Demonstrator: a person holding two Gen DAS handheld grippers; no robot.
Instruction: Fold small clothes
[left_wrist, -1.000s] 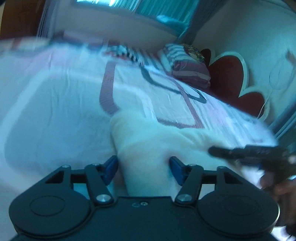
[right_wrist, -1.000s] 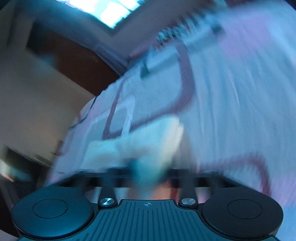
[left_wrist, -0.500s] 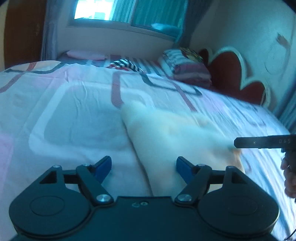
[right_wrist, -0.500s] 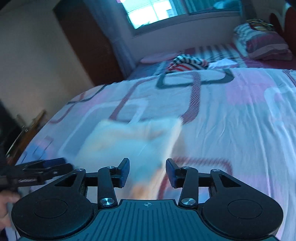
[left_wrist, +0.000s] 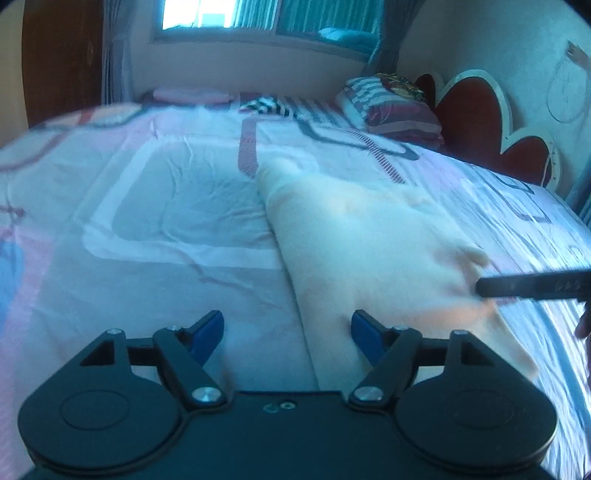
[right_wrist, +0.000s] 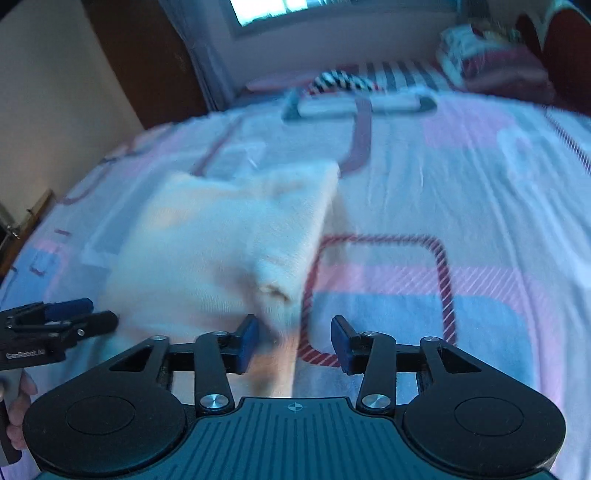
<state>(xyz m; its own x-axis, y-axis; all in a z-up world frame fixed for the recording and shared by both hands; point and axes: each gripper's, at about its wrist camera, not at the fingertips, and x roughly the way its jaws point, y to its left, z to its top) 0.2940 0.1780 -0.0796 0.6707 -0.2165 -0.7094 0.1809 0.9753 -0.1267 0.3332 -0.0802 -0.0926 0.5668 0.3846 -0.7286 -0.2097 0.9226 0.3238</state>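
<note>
While the cream garment lies folded and flat on the bed sheet, both tools hang above its near edge with nothing between their blue pads. In the left wrist view the left tool stands wide: its jaws have just been opening, and the garment's near left edge shows in the gap below them, with neither pad pressing on it. The right tool's dark finger reaches in from the right edge of that view, level with the garment's near right corner, where a small pucker of cloth stands up; whether it touches the cloth I cannot tell through the blur.

In the right wrist view the right tool is partly parted, its jaws having just been opening as well; the garment's near right corner lies below and a little left of the gap, loose and free of the pads. The left tool enters low at the left edge of this view, just beside the garment's near left side, with part of a hand under it.

At the far end of the bed lie a black-and-white striped cloth and a striped pillow, the latter beside a red scalloped headboard. A window glows behind them.
</note>
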